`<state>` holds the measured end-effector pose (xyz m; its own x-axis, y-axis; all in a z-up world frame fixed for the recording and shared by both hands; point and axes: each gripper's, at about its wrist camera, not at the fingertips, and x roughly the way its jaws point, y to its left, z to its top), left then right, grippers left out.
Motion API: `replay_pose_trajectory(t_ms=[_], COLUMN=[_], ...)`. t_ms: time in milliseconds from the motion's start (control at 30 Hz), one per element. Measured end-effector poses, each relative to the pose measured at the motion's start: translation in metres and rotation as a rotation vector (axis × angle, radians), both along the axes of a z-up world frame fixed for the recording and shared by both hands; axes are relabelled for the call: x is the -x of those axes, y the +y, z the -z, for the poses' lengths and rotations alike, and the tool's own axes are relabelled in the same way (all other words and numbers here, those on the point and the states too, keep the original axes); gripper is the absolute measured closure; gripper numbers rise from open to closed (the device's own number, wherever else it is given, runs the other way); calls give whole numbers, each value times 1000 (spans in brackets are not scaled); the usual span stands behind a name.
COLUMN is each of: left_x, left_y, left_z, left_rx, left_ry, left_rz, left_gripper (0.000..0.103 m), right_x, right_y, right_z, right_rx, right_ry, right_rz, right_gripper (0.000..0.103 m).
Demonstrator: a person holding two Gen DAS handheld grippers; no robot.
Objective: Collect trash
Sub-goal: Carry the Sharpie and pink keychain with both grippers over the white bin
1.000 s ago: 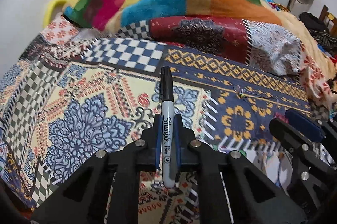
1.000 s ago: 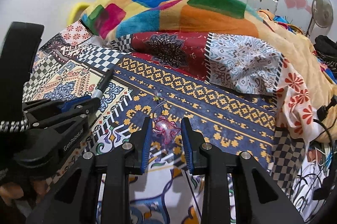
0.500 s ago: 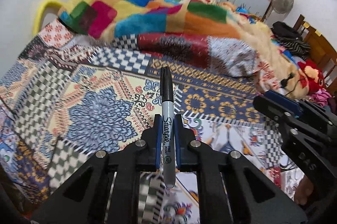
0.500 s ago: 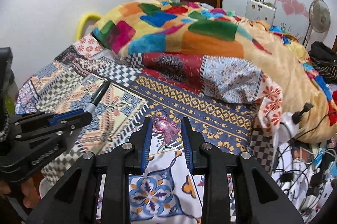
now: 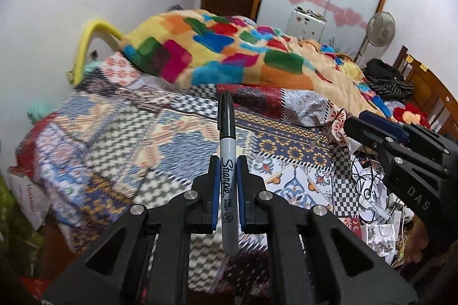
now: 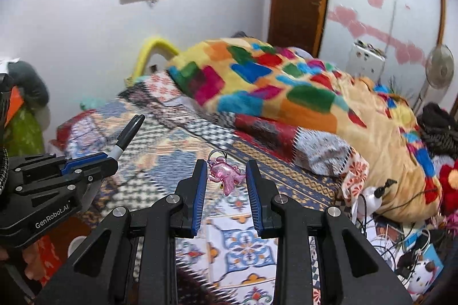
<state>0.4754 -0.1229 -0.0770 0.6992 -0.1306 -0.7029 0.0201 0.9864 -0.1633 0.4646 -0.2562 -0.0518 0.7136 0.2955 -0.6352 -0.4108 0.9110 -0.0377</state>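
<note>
Left gripper (image 5: 226, 184) clamped tight on marker (image 5: 227, 161) mid-barrel, frame centre: light, stiff, slick. Right gripper (image 6: 226, 179), jaws narrowly apart, pinches pink charm (image 6: 226, 176): small, hard, likely slippery.

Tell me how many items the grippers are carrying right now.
2. A black marker is clamped in the left gripper; a pink keychain charm is pinched in the right gripper. Both are lifted above the bed.

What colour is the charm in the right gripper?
Translucent pink charm, clearest in the right wrist view.
</note>
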Motion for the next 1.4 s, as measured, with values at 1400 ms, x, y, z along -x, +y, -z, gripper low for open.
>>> replay_pose_trajectory(t_ms=[1400], left_x=[265], left_y=[261], left_z=[83], left_rx=[56], left_ry=[160], left_rz=[-382], left_gripper=[94], right_x=[201], right_y=[281], right_z=[84], right_rx=[60], right_ry=[237], right_rz=[-514], right_gripper=[78])
